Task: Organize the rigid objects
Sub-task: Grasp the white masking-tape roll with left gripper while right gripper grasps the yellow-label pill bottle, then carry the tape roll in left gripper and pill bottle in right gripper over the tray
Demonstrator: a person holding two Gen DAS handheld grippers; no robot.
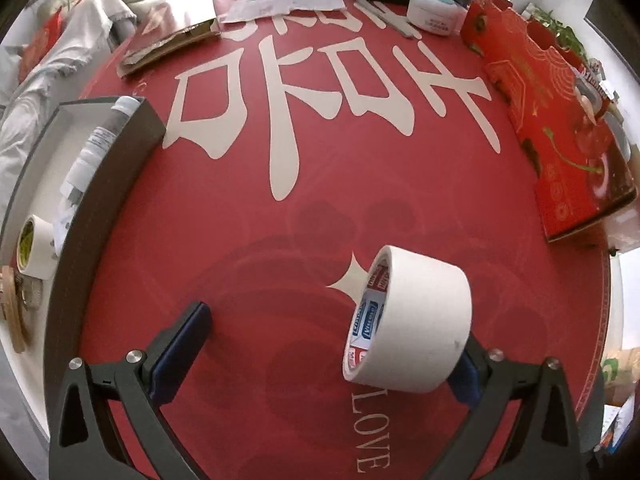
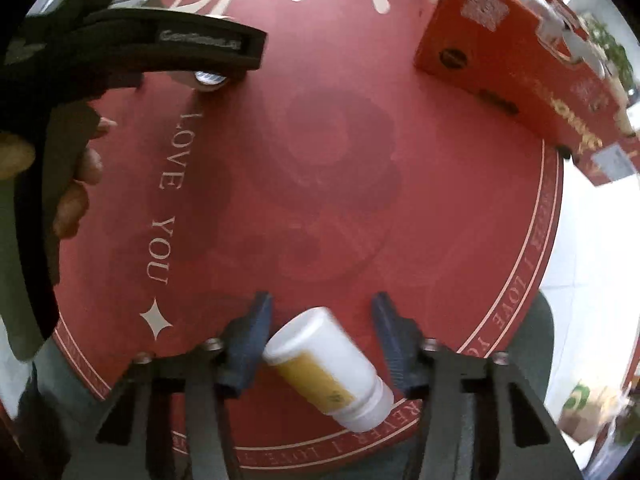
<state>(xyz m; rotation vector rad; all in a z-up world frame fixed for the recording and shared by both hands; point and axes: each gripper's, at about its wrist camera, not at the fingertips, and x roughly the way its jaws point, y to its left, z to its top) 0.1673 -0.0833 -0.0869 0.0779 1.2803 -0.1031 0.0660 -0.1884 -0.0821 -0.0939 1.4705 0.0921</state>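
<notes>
In the left wrist view a white masking tape roll (image 1: 412, 320) lies on its side on the red round table (image 1: 280, 240), against the right finger of my left gripper (image 1: 332, 344). The gripper is open wide, its left finger far from the roll. In the right wrist view a white pill bottle with a yellow label (image 2: 328, 364) lies on its side between the fingers of my right gripper (image 2: 322, 332), which is open. The bottle touches the left finger (image 2: 250, 340). The left gripper's body (image 2: 160, 46) shows at upper left.
A dark open box (image 1: 100, 184) at the left holds a tube, a second tape roll (image 1: 34, 248) and small items. A red gift carton (image 1: 560, 120) lies along the right (image 2: 520, 52). Papers, a cardboard sheet and a white tub (image 1: 434, 12) stand at the far edge.
</notes>
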